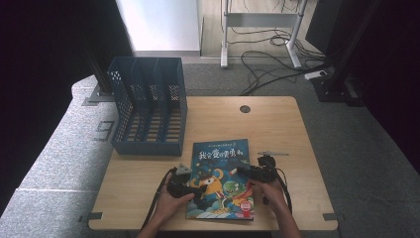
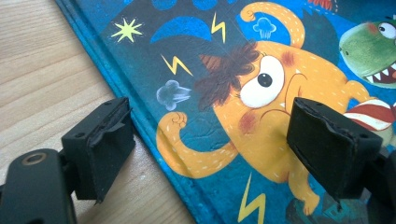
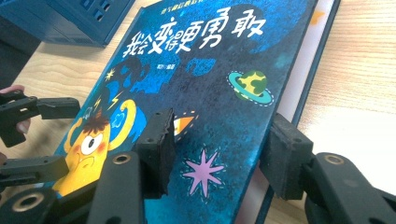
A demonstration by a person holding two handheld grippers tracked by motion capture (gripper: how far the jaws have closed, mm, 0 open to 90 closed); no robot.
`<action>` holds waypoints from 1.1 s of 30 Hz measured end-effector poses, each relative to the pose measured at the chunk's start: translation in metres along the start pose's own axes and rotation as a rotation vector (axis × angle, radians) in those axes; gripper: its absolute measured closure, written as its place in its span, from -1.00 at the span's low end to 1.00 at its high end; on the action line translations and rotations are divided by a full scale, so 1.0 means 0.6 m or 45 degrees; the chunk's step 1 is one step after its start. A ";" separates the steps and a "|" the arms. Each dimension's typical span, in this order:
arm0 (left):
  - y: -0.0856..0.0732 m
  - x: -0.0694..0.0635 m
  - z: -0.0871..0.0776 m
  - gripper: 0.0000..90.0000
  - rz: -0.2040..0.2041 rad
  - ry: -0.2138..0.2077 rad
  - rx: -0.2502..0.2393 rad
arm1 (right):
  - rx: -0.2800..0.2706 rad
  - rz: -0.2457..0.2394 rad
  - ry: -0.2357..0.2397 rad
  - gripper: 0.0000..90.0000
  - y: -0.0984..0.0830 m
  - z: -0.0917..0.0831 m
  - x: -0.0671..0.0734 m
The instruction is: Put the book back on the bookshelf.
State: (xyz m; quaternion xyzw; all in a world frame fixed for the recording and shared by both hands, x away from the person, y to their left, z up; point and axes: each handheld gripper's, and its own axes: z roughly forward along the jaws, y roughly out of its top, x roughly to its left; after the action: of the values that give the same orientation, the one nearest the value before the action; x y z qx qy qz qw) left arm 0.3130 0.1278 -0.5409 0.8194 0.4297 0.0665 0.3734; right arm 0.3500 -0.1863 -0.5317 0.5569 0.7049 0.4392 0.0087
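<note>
The table (image 1: 277,124) was pale wood, set on grey floor with cables behind it; a blue rack (image 1: 148,106) stood at its far left and a book (image 1: 223,173) lay flat near the front edge, between the two hands. The left tool (image 2: 210,149) stood wide open astride the book's left edge, one jaw over bare wood, the other over the cover, gripping nothing. The right tool (image 3: 219,154) stood part open across the book's right edge, one jaw on the cover and one beyond the page block; no pad was seen pressing. Risk, as judged: the flat book offered little purchase, so a closing jaw could skid on the glossy cover or pinch only the cover board, letting the pages sag or fan out. Uneven lift between the tools could twist the book or push it towards the front edge of the table. The underside of the book, the contact at the jaw tips and the rack's inner slots were hard to make out; the high view left both tools small and dark.
</note>
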 end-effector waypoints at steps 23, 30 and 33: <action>-0.016 -0.022 -0.017 -0.71 0.045 -0.008 0.035 | -0.036 0.026 0.053 0.21 0.002 -0.005 -0.008; -0.032 -0.037 -0.025 -0.79 0.066 -0.028 0.071 | -0.020 0.041 0.052 0.21 0.001 -0.001 -0.013; -0.046 -0.044 -0.031 -0.82 0.071 -0.039 0.059 | -0.020 0.045 0.055 0.21 0.001 -0.001 -0.014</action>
State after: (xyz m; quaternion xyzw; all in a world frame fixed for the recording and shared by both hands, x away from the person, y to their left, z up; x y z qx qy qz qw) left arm 0.2705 0.1282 -0.5404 0.8405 0.4023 0.0546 0.3588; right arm 0.3534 -0.1933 -0.5352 0.5594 0.6917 0.4567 -0.0100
